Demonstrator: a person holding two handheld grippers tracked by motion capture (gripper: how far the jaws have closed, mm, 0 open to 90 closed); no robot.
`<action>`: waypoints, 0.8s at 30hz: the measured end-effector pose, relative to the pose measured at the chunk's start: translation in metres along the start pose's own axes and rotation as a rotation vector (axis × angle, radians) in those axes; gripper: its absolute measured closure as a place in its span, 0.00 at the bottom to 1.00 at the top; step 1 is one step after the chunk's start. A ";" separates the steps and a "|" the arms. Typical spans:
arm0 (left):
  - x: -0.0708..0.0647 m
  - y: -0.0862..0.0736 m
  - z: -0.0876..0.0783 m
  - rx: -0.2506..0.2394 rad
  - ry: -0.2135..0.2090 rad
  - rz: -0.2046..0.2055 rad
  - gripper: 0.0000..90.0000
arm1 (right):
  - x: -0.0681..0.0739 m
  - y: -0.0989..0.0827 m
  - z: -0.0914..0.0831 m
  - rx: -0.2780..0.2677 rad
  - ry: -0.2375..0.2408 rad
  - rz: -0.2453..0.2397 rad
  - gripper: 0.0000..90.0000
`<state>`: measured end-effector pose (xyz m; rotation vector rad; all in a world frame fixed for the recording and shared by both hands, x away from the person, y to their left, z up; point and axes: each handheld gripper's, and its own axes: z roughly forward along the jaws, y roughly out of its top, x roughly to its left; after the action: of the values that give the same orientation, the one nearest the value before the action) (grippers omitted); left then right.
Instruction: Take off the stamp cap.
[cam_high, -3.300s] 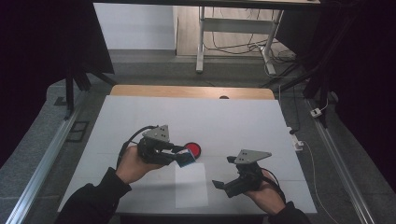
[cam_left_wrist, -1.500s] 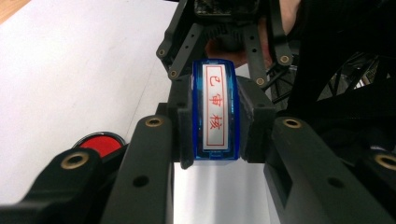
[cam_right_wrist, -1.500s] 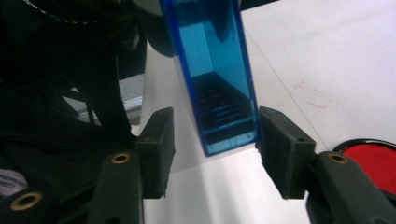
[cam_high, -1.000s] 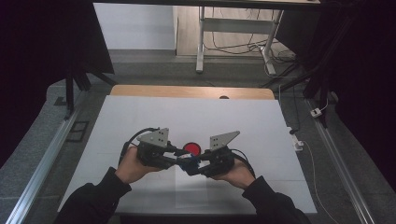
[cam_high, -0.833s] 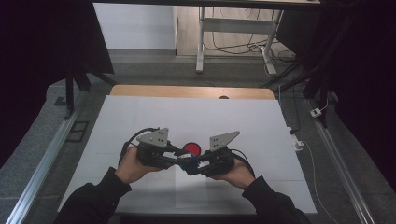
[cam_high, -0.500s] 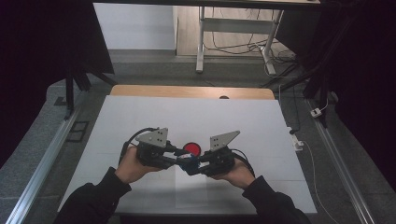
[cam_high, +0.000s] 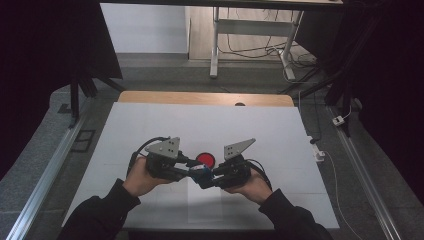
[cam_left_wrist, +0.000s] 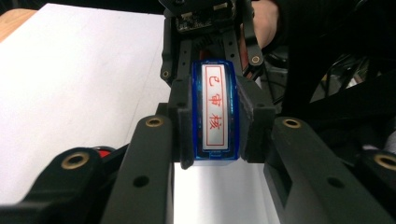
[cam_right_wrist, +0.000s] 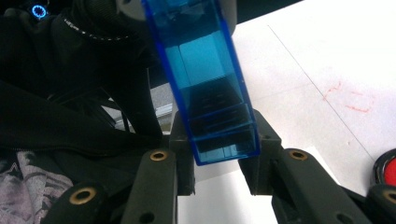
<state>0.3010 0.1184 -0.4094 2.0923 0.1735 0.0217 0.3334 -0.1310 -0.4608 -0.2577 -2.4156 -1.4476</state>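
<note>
Seen from above, nearest the lower edge: two dark sleeves and hands, coming in over the white surface (cam_high: 150, 130). In the left hand the left tongs (cam_high: 194, 169), in the right hand the right tongs (cam_high: 206, 179), tips pointed at each other and meeting near the middle of the surface. Between both tips, lifted a little above the surface, a small blue stamp (cam_high: 201, 172).

In the left gripper view: left tongs (cam_left_wrist: 215, 120) closed on the blue stamp (cam_left_wrist: 215, 114), one pad pressed on each long side. Turned toward this camera a white face with three red characters inside a red frame. Behind the stamp, the black frame of the other tongs, holding its far end.

In the right gripper view: right tongs (cam_right_wrist: 218, 142) closed on the near end of the same blue stamp (cam_right_wrist: 205, 79), a clear blue body with a darker block inside, tilted up and to the left. The right tongs just now finished closing, with the stamp between the pads.

Just behind the tips, flat on the surface: a round red ink pad (cam_high: 205, 159). A faint red print (cam_right_wrist: 349, 99) on the white sheet, near that pad. Farther back a wooden strip (cam_high: 205, 98) along the far edge of the surface, then grey floor and metal table legs (cam_high: 215, 40) with cables.
</note>
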 end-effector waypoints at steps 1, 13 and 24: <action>0.001 0.000 0.000 -0.004 -0.007 -0.006 0.78 | 0.001 0.000 0.000 -0.001 -0.004 -0.015 0.77; 0.000 0.000 0.001 0.010 -0.008 0.001 0.78 | 0.002 0.001 0.000 0.025 -0.014 -0.018 0.77; -0.002 0.001 -0.002 0.010 0.025 0.018 0.79 | -0.001 -0.003 0.002 0.070 -0.049 0.013 0.77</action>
<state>0.2990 0.1195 -0.4068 2.1042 0.1702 0.0575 0.3327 -0.1306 -0.4647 -0.2956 -2.4929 -1.3631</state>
